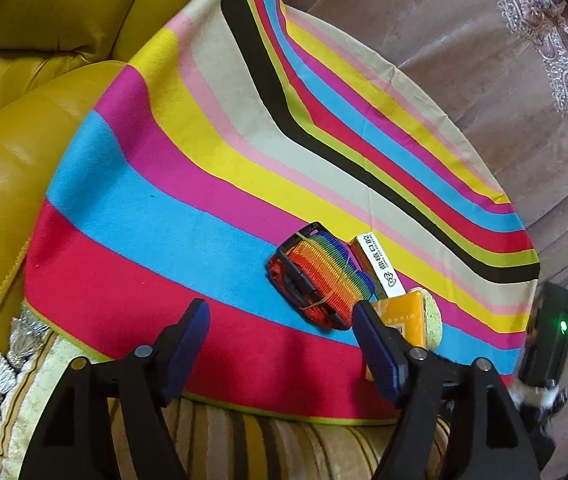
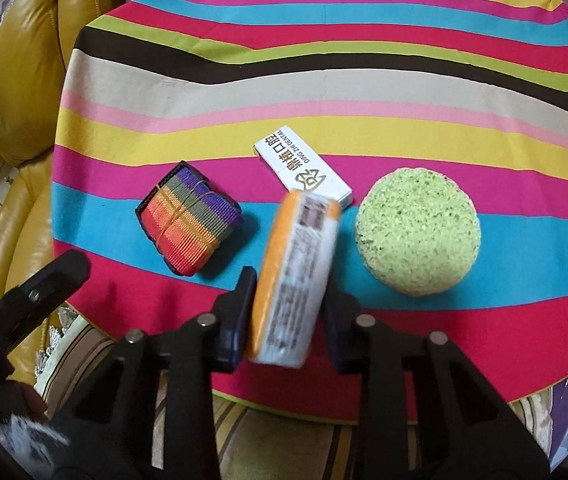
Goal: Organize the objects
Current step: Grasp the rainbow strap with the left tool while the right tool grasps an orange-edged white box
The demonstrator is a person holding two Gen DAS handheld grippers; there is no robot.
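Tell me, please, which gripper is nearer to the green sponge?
Right. The right gripper, shut on the orange box, sits just left of the green sponge; the left gripper hovers open beyond the rainbow strap.

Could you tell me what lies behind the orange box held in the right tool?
Behind the orange box lies a white box on the striped cloth; its near corner is hidden by the orange box. The right tool grips the orange box.
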